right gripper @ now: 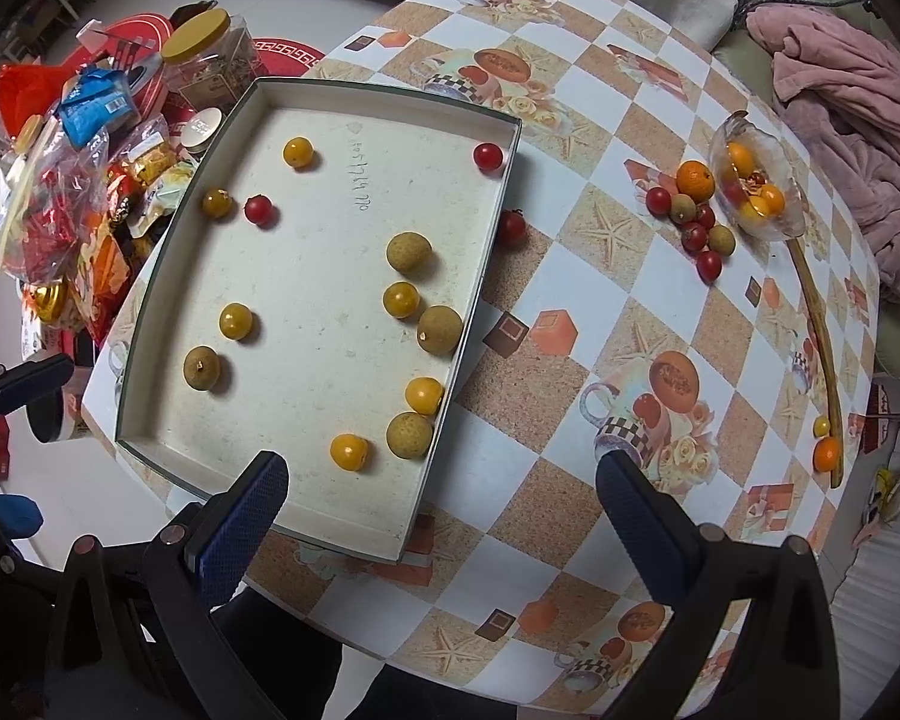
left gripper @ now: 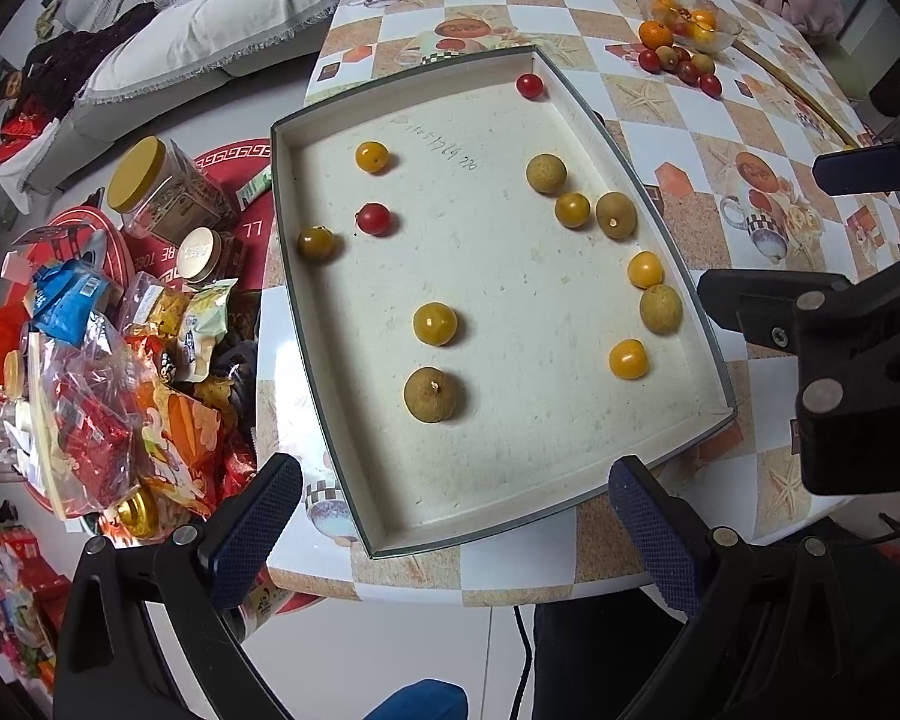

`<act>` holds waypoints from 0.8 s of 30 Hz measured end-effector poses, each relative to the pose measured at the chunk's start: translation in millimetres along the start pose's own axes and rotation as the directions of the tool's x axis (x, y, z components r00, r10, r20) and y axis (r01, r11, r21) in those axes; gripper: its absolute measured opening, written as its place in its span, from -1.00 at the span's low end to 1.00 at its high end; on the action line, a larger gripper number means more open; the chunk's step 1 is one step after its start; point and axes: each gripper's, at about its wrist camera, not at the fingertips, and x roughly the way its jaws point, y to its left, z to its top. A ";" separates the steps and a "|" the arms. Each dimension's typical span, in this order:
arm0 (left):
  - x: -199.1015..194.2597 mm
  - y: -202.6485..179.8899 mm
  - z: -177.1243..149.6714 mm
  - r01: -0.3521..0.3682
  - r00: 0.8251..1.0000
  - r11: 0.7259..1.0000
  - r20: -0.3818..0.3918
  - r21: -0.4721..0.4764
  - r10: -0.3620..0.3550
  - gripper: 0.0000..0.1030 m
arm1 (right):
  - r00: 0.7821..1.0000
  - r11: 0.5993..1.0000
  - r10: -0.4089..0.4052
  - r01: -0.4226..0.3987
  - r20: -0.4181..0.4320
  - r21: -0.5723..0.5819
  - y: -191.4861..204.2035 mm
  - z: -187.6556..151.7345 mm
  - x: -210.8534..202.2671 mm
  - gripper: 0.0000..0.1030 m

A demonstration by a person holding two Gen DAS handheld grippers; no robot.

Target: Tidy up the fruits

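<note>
A shallow white tray (left gripper: pixel 498 516) (right gripper: pixel 150 438) lies on the checkered table and holds several small fruits: yellow tomatoes (left gripper: pixel 434 324) (right gripper: pixel 348 452), brown longans (left gripper: pixel 431 394) (right gripper: pixel 410 434) and red tomatoes (left gripper: pixel 372 219) (right gripper: pixel 488 156). A glass bowl (left gripper: pixel 699 6) (right gripper: pixel 780 222) of oranges stands far right, with a pile of loose fruit (left gripper: pixel 681 63) (right gripper: pixel 693 210) beside it. One red tomato (right gripper: pixel 512 225) lies just outside the tray. My left gripper (left gripper: pixel 456 534) is open and empty over the tray's near edge. My right gripper (right gripper: pixel 444 516) is open and empty over the tray's near right corner.
A heap of snack bags and jars (left gripper: pixel 120 312) (right gripper: pixel 78 180) lies left of the table on the floor. A wooden stick (right gripper: pixel 819 330) lies by the bowl, with an orange (right gripper: pixel 826 454) at its end. A pink blanket (right gripper: pixel 852 138) sits at far right.
</note>
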 end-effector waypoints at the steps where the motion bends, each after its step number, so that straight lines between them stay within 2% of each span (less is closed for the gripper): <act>1: 0.2 -0.3 0.4 0.000 1.000 1.000 0.001 0.002 0.000 1.00 | 1.000 1.000 0.000 0.000 -0.001 0.000 0.4 0.2 0.0 0.99; 24: 1.8 -0.2 3.1 0.003 1.000 1.000 0.002 0.022 -0.003 1.00 | 1.000 1.000 -0.006 0.006 0.000 0.014 2.9 2.8 1.1 0.99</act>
